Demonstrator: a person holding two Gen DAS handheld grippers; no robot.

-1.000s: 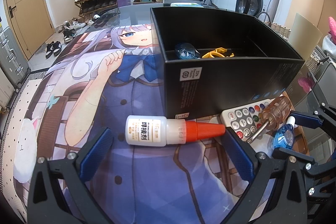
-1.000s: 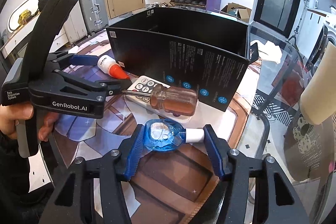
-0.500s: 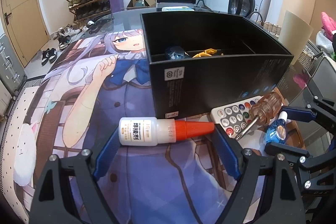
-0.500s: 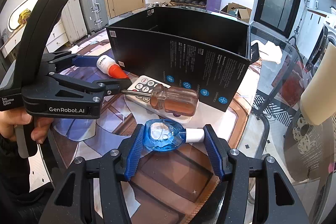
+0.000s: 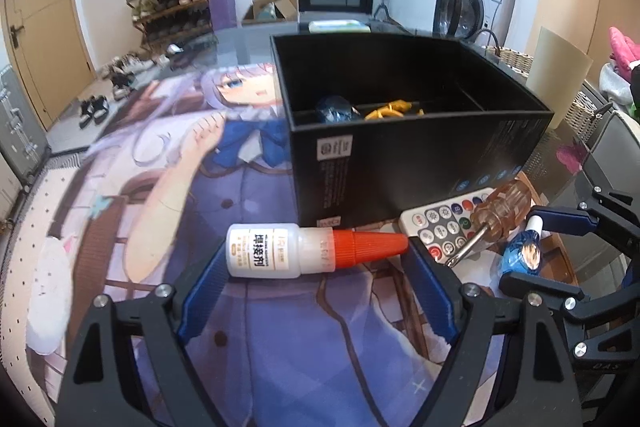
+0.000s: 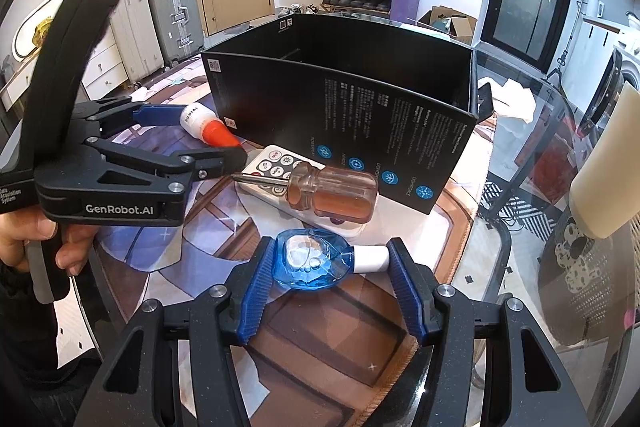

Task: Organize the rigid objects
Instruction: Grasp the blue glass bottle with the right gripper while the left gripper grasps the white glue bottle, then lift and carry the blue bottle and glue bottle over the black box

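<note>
White and orange, the glue bottle (image 5: 280, 251) lies on its side on the picture mat (image 5: 280, 347), right in front of the black box (image 5: 400, 163). My left gripper (image 5: 316, 251) has it end to end. One blue pad sits on the flat bottom and the other sits on the orange tip, so the jaws stand wide but they hold it.

My right gripper (image 6: 331, 249) holds a small blue bottle (image 6: 308, 263) the same way. One pad is on the blue body and one is on the white cap. The bottle rests low on the mat.

Between the two grippers lies a white remote (image 5: 440, 227), close to the box. A screwdriver (image 6: 332, 193) with a clear brown handle lies across it.

Inside the box I see a blue thing (image 5: 336, 109) and a yellow thing (image 5: 390, 109). I cannot tell what they are.

A hand (image 6: 36, 239) grips the left gripper's handle.
</note>
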